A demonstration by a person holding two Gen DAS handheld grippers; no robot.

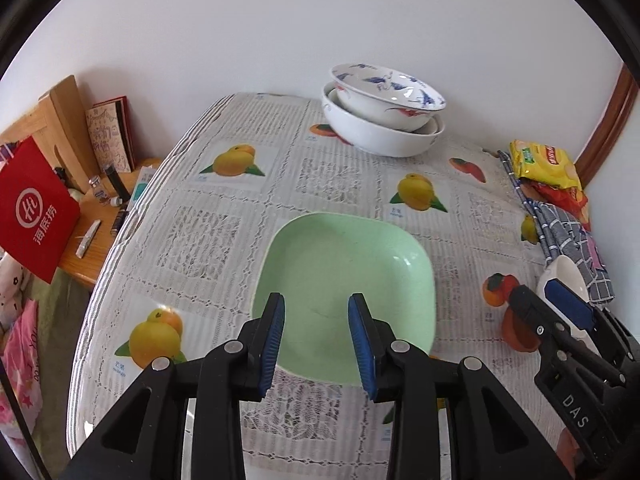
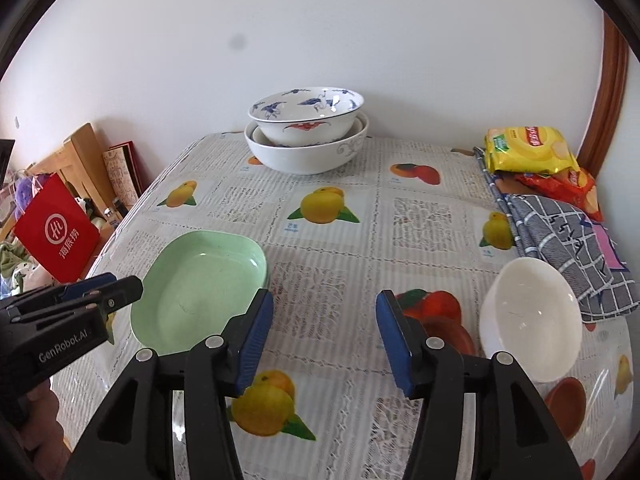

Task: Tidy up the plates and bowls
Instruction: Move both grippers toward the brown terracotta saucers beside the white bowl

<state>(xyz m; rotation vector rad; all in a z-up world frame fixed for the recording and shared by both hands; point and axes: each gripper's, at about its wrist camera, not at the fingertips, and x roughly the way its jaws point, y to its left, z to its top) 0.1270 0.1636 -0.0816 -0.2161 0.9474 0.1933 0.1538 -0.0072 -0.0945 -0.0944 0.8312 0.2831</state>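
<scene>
Both hand-held grippers tilted down: left jaws apart, right wider, nothing gripped.

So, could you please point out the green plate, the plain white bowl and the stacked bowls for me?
green plate [image 1: 344, 280]: left wrist view, on its inner floor.
plain white bowl [image 2: 528, 320]: right wrist view, on its inner wall.
stacked bowls [image 2: 306, 118]: right wrist view, on the top bowl's outer side.

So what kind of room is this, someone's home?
Most likely a home dining corner: a fruit-print tablecloth, stacked bowls, snack packets and a cluttered wooden side table.
</scene>
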